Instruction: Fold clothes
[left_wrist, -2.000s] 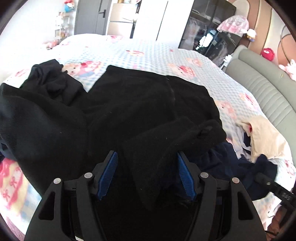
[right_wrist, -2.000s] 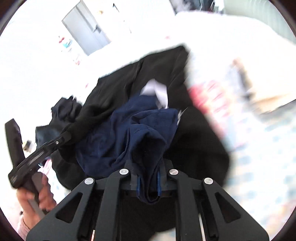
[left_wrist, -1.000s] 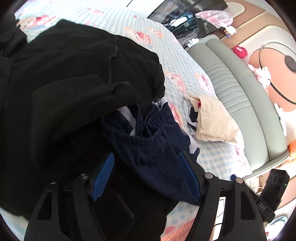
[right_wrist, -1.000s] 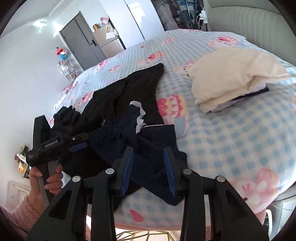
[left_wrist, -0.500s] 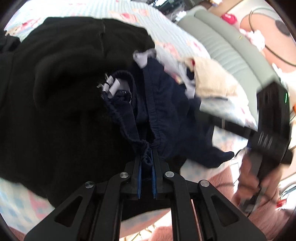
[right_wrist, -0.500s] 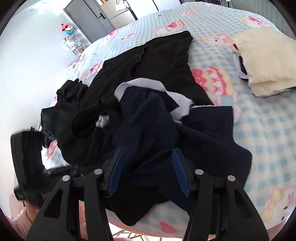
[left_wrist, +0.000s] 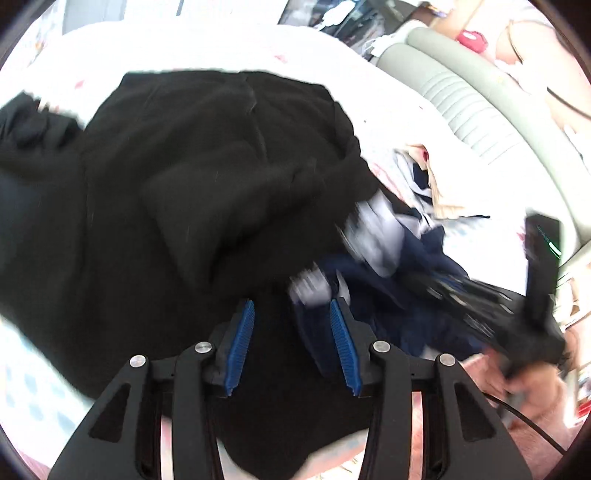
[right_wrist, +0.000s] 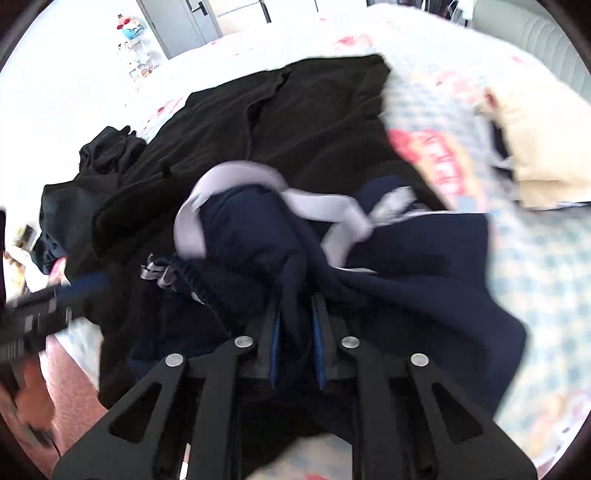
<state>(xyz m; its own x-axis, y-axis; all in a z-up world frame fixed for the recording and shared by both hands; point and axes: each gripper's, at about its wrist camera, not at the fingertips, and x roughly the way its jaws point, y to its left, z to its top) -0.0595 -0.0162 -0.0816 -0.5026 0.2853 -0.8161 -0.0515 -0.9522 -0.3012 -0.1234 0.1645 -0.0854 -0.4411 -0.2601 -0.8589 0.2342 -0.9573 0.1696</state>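
no readable text, labels or brand marks anywhere; both views too blurred for lettering

The jacket (right_wrist: 295, 122) lies spread on the bed (right_wrist: 546, 258). The shorts (right_wrist: 406, 258) lie on its near edge, partly on the jacket and partly on the bed to the right. A small bunch of clothes (right_wrist: 107, 151) sits at the jacket's far left. A folded pile (right_wrist: 535, 147) rests on the bed, right of the jacket. The headboard (left_wrist: 461, 99) stands behind that pile.
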